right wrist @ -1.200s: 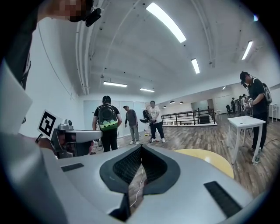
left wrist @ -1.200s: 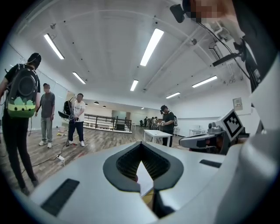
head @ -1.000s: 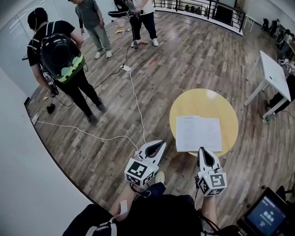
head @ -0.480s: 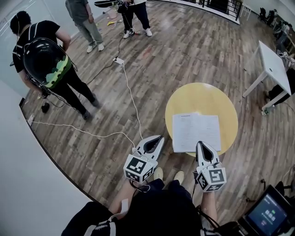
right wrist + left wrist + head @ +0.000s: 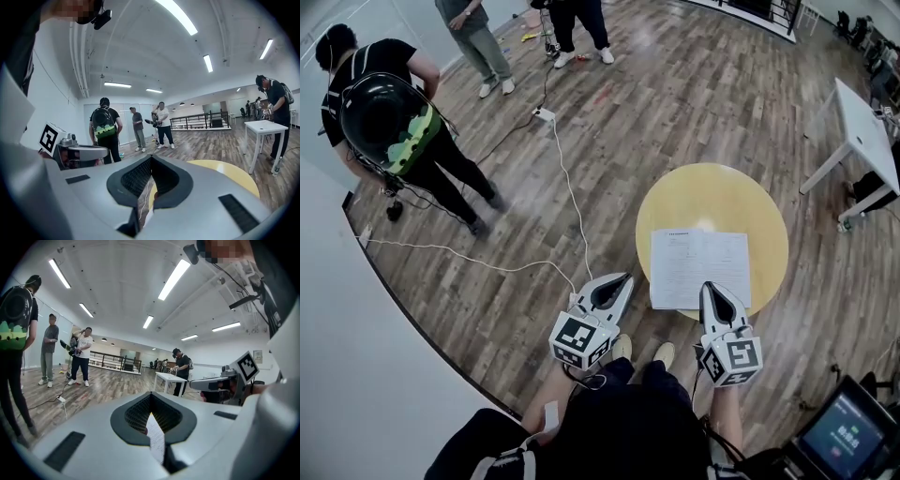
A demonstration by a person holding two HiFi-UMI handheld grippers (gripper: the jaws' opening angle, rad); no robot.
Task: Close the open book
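Observation:
An open book (image 5: 700,268) lies flat, white pages up, on the near half of a round yellow table (image 5: 712,197). My right gripper (image 5: 709,285) is shut and empty, with its tip over the book's near edge. My left gripper (image 5: 626,277) is also shut and empty; it hangs over the floor just left of the table. In the left gripper view the left gripper (image 5: 150,393) shows a strip of white page (image 5: 156,439) through the hollow behind its closed tips. In the right gripper view the right gripper (image 5: 151,156) points across the table (image 5: 225,171).
A white cable (image 5: 567,187) runs across the wooden floor to a power strip (image 5: 544,114). A person with a backpack (image 5: 389,117) stands at the far left, with others beyond. A white table (image 5: 861,136) stands at the right and a screen (image 5: 844,436) at the lower right.
Both grippers have edged forward toward the table, and the right tip now reaches the book's near edge. The people at the back have slid toward the view's top.

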